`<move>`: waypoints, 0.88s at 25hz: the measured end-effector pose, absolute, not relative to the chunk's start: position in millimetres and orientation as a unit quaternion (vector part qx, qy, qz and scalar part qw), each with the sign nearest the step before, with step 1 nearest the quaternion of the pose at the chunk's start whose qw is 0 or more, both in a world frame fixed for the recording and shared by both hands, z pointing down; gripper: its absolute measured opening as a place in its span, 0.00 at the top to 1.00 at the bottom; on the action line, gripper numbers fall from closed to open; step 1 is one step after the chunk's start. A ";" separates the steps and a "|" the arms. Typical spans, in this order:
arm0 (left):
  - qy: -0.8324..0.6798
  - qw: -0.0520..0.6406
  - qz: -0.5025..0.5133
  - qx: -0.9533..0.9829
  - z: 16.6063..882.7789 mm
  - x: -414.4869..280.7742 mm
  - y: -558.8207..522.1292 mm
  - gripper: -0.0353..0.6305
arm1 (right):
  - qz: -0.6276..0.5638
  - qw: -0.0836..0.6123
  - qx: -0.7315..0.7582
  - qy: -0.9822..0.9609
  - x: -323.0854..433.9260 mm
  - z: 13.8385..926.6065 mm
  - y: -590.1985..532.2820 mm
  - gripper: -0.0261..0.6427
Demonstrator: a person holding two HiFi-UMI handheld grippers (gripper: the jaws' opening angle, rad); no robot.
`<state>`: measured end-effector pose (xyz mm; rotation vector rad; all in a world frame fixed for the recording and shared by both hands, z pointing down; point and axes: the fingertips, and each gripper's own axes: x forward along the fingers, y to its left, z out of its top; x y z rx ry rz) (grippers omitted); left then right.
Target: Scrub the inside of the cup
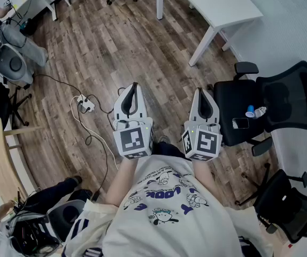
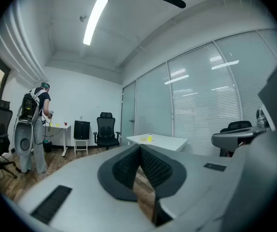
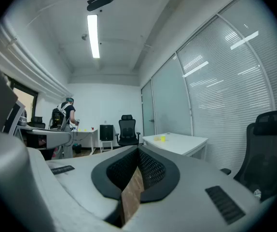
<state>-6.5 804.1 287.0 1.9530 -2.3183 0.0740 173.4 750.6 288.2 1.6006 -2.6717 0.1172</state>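
**No cup in reach: both grippers empty, the white desk ahead and to the right**

The person stands on the wooden floor (image 1: 116, 47) and holds both grippers level in front of the torso, side by side and pointing forward. The left gripper (image 1: 133, 88) has its jaws pressed together with nothing between them; only floor shows through the slit below the pads. The right gripper (image 1: 201, 92) is the same: jaws together, nothing held.

No view shows anything that can surely be called a cup. The nearest candidate is a small yellow object (image 2: 149, 138) on the white desk (image 1: 217, 4), too small to identify. That desk lies well apart from the jaws, ahead of them and off to the person's right, so the right gripper is the nearer of the two.

An office chair (image 1: 282, 98) stands closer on the right, with a blue-capped bottle (image 1: 251, 112) on its seat, but no cup shows there.

By my reading the scrubbing has not begun. The coming move is probably a walk forward and right toward the desk before either pair of jaws can open on anything.
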 end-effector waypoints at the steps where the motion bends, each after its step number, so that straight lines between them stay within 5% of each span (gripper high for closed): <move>1: -0.764 0.054 0.024 0.643 287.8 -5.5 803.4 0.90 | 0.037 0.011 0.514 -0.857 175.0 288.2 749.7 0.92; 22: -0.775 0.045 0.028 0.629 290.5 -0.9 803.4 0.90 | 0.030 -0.006 0.503 -0.864 185.5 287.5 743.8 0.92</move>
